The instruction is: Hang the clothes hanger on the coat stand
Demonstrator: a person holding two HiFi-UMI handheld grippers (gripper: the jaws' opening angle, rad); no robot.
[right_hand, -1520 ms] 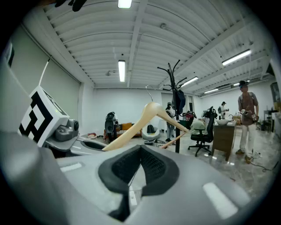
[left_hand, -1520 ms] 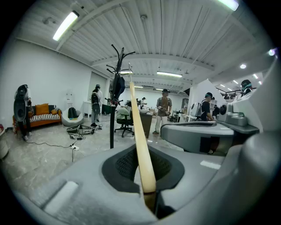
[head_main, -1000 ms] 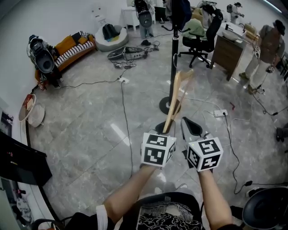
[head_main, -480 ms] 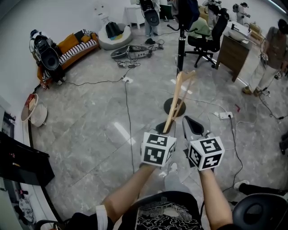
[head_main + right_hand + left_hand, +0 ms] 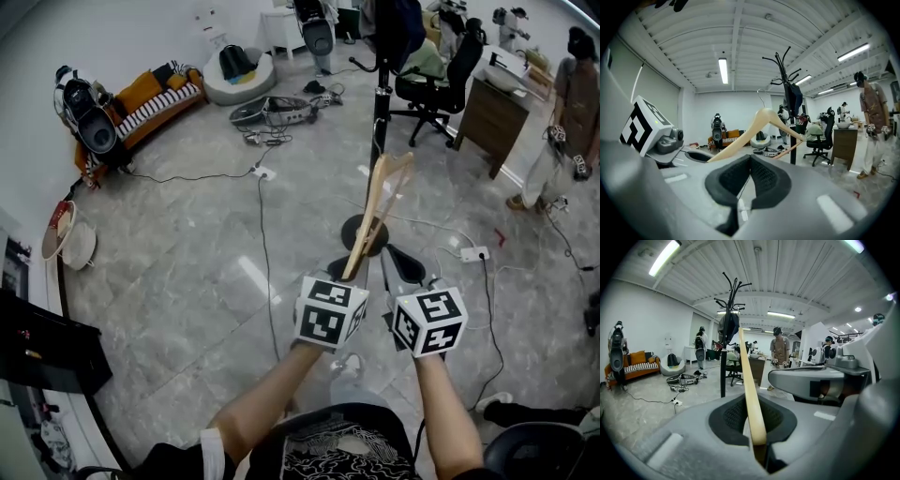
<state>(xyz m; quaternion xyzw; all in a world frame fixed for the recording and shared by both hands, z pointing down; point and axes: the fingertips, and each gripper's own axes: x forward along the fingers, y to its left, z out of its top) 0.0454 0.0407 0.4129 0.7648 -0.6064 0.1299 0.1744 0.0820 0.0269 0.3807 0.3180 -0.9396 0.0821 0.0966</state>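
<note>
Grey marble floor (image 5: 187, 253), white walls (image 5: 112, 28), orange striped sofa (image 5: 150, 98), wooden desk (image 5: 492, 117), possibly a beanbag (image 5: 230, 86); strip lights (image 5: 664, 258) overhead.

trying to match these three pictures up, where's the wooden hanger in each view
Head view: the wooden hanger is at centre, slanting up toward the coat stand.
Left gripper view: the hanger is edge-on at centre, clamped between the jaws.
Right gripper view: the hanger is side-on, centre-left.
Shared landmark: the black coat stand, just behind the hanger.

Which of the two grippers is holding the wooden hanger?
The left gripper: its jaws clamp one end of the hanger, while the right gripper is shut on nothing.
</note>
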